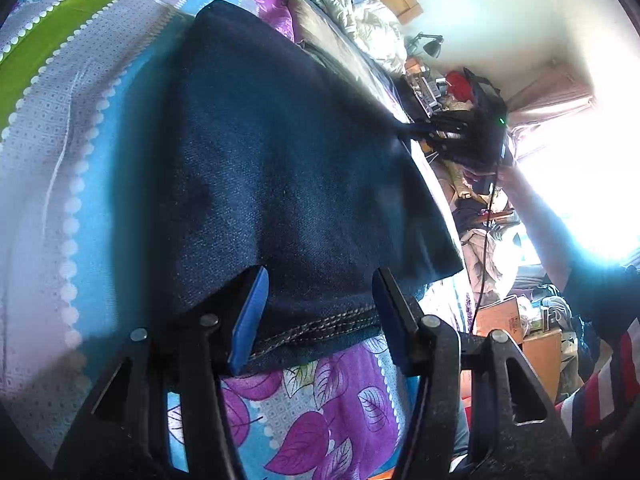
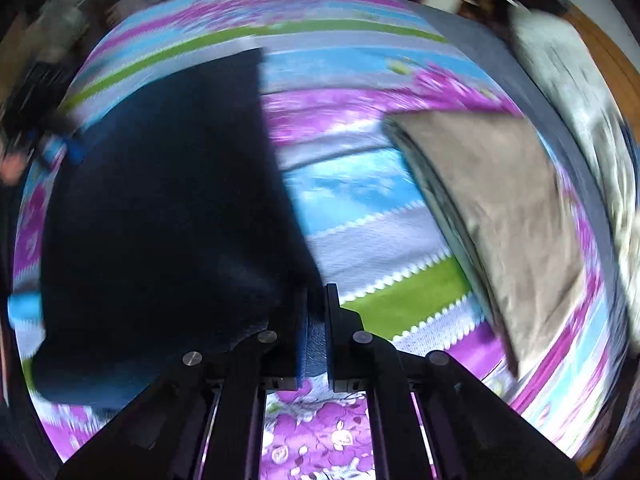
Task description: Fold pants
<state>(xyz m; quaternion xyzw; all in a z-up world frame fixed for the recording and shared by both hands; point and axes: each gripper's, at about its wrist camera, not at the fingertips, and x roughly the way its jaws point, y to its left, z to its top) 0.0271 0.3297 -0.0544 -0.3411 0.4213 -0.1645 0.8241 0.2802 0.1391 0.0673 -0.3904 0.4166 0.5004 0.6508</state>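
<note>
**Left wrist and right wrist views: dark jeans held over a patterned bedsheet**

Left wrist view shows the left gripper [image 1: 320,312] with its two blue-padded fingers [image 1: 250,320] spread wide apart. A stitched hem of the dark blue denim pants [image 1: 280,152] lies between them, though neither pad is clearly pressing on the cloth. The pants spread away from the camera as a broad dark panel over a bedsheet [image 1: 328,412] printed with purple leaves, blue bands, grey dotted stripes and a green strip. At the far corner of the denim, the right gripper [image 1: 416,130] pinches the fabric, and a bare forearm [image 1: 536,216] reaches in behind it against a very bright window. Beyond the bed's edge sit a folded tan cloth [image 1: 320,28], a crumpled pale quilt [image 1: 360,8], a black desk lamp [image 1: 432,46] and cluttered shelves.

Right wrist view is blurred by motion. The right gripper [image 2: 318,312] has its fingers drawn nearly together, clamping a thin fold of the pants [image 2: 168,208], which fill the left half of the picture as a dark sheet above the bedsheet [image 2: 400,296]. At the far left edge the left gripper [image 2: 60,148] shows only as a smear of blue and black. The folded tan cloth [image 2: 492,208] lies on the bed to the right, well apart from the pants.
</note>
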